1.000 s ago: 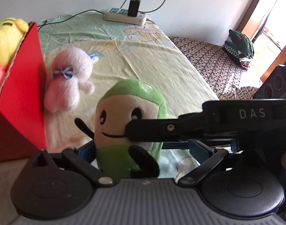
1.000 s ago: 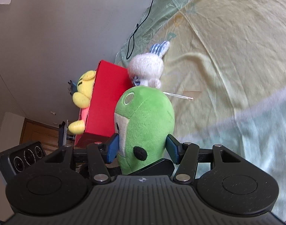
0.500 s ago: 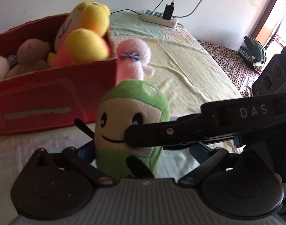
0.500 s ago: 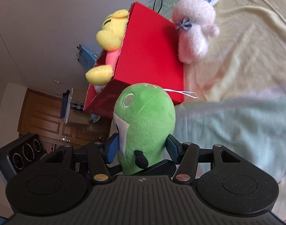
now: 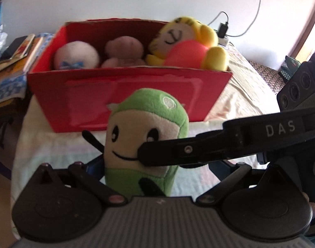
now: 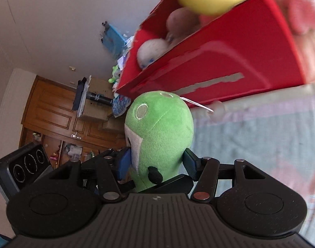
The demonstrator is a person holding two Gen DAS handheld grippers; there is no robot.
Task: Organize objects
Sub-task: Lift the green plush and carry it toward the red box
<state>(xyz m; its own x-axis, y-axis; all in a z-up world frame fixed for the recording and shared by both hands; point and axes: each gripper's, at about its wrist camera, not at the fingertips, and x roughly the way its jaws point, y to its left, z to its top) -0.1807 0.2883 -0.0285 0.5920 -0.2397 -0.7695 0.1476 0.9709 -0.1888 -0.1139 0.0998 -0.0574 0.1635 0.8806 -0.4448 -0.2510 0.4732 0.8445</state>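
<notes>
While the right gripper (image 6: 155, 163) fingers pinch the green plush (image 6: 160, 136) before the red box (image 5: 128, 95), the left gripper's (image 5: 155, 165) fingers stand spread around it.

Daylight from right; glare on red box (image 5: 124, 95); motion blur, fisheye warp.

The only readable text is "DAS", in pale capitals on the black finger of the right gripper (image 5: 157, 157) that crosses before the left gripper's camera.

Green and cream plush (image 5: 146, 132) with black eyes, red box (image 5: 128, 95), yellow-orange toy (image 5: 188, 45)
</notes>
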